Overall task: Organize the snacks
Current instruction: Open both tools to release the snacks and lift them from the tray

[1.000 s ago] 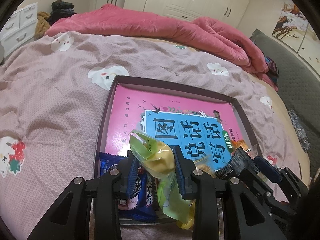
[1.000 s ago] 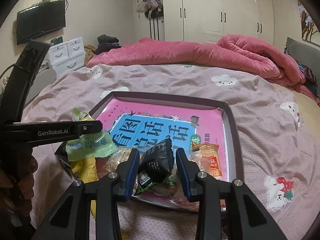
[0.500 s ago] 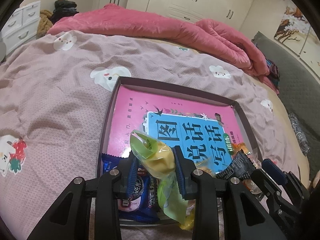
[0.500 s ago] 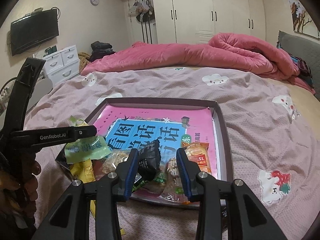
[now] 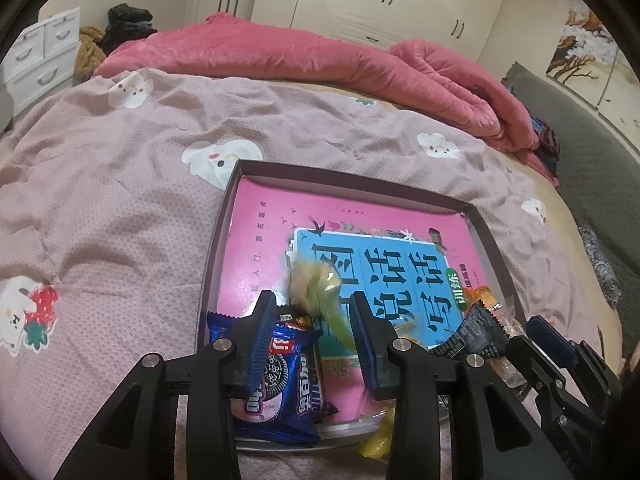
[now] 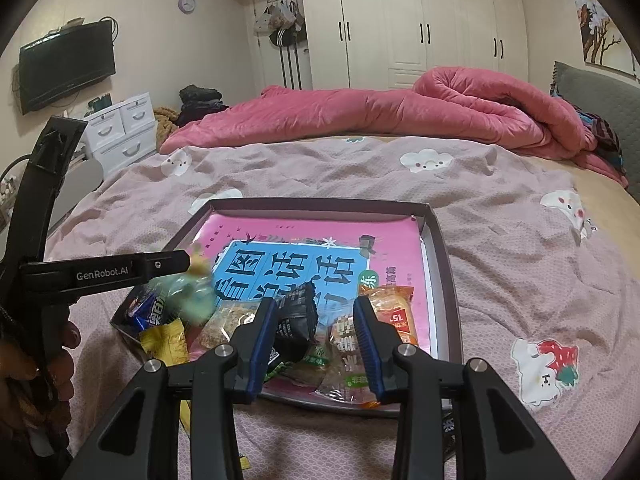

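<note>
As the left gripper (image 5: 314, 305) hangs over the near edge of the tray (image 5: 352, 171), its jaws have just been opening, and the green-and-yellow packet (image 5: 320, 285) between them shows only as a blur, free of both pads, so I take it to be dropping. Just left of that, a blue cookie packet (image 5: 280, 364) lies in the tray's near left corner, on the pink book (image 5: 256, 248) that covers the tray floor. Further right, the right gripper (image 6: 316, 309) stands with its jaws apart around a black packet (image 6: 298, 316), which leans on the left-hand pad only; I see no pinch there. An orange packet (image 6: 394, 305) and several clear-wrapped snacks crowd the near right of the tray, while the far half of the book is bare. All of it sits on the soft pink bedspread (image 5: 120, 200). To do this well, I would let the green packet settle before moving off, then place the next snacks towards the far, bare part instead of heaping them on the near rim, where one yellow wrapper already hangs over.
</note>
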Demonstrator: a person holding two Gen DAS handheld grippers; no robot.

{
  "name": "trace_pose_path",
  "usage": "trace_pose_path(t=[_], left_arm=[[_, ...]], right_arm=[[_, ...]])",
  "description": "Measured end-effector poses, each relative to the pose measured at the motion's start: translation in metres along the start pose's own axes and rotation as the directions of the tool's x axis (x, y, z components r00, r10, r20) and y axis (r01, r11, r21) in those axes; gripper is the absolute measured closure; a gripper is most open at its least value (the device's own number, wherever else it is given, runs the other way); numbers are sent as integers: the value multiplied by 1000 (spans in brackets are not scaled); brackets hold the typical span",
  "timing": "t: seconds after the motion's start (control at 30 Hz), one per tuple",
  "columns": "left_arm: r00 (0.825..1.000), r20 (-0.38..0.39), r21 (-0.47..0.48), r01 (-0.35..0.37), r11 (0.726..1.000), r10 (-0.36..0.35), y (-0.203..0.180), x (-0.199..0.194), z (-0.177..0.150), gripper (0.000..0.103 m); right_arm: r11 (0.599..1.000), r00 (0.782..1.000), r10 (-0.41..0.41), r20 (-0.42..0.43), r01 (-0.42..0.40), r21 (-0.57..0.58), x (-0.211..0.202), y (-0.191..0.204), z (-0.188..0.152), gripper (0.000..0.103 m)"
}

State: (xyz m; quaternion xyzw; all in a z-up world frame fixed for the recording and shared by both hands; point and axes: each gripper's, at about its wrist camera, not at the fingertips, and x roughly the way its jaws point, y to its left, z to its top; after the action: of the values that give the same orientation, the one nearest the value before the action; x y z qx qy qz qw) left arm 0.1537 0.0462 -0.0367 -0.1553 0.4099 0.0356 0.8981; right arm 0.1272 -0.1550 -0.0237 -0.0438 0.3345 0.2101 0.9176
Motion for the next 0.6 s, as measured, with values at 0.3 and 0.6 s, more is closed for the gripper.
trace_pose_path(t=[0.3, 0.6], left_arm=[[1000, 7, 1, 6, 1000, -6, 0, -4, 2, 56], [1000, 17, 0, 15, 1000, -15, 0, -11, 4, 48]], right_arm=[[1000, 1000, 2, 8, -2, 12, -3, -2, 1, 58], [1000, 1000, -1, 20, 1, 19, -8, -4, 2, 56]])
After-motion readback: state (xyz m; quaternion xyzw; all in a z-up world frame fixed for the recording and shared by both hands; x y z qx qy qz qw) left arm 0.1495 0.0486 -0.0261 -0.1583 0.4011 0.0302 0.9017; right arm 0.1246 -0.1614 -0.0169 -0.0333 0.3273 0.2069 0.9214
